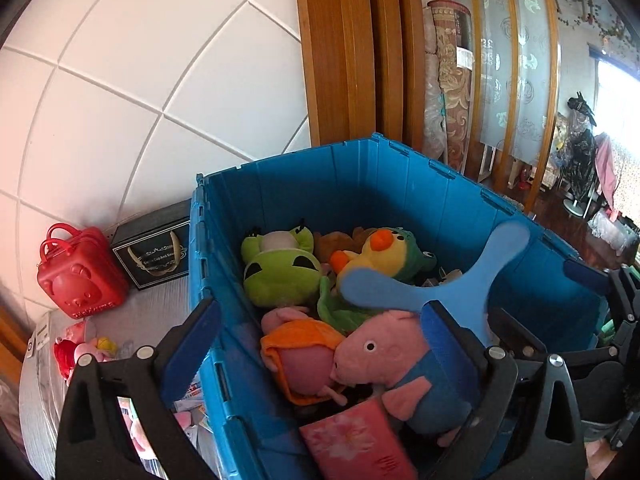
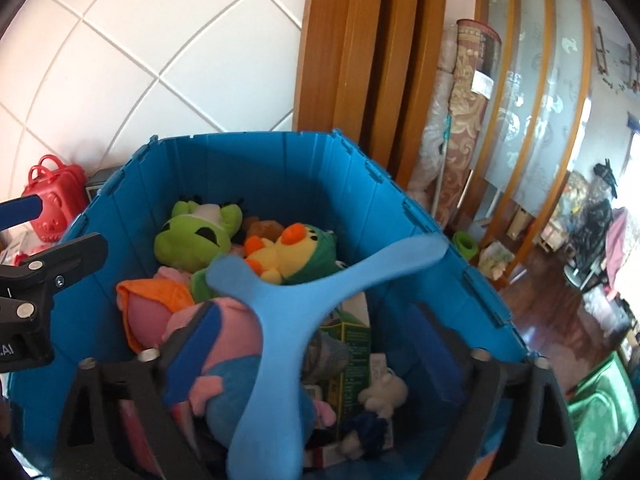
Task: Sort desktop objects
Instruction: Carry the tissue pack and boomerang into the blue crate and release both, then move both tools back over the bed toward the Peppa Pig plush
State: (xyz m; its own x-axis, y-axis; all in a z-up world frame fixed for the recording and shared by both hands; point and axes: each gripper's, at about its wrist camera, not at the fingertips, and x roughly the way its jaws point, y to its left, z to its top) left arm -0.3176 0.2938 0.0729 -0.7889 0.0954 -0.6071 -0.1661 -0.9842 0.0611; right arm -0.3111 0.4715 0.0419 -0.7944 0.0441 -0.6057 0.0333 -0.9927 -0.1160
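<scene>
Left wrist view: the left gripper [image 1: 316,344] hangs over the near corner of the blue crate [image 1: 400,184], its jaws wide apart with nothing clamped between them. Below lie a pink pig plush [image 1: 384,352], a green plush [image 1: 280,272], a yellow duck plush [image 1: 384,256] and a pink booklet [image 1: 352,440]. A light-blue three-armed foam boomerang [image 1: 440,284] is over the toys, one arm reaching the crate's right side. A red bear case [image 1: 80,276] and a black box [image 1: 156,252] stand outside on the tabletop.

Right wrist view: the right gripper [image 2: 316,340] also has its jaws spread wide. The boomerang [image 2: 280,320] lies between them, apparently free of both pads, slightly blurred and above the plush pile, so it looks to be dropping into the crate [image 2: 240,176].

Risk: the light foam piece could bounce off the soft toys or catch on the crate wall and end up leaning over the rim. Either gripper could also snag it when pulling away.
</scene>
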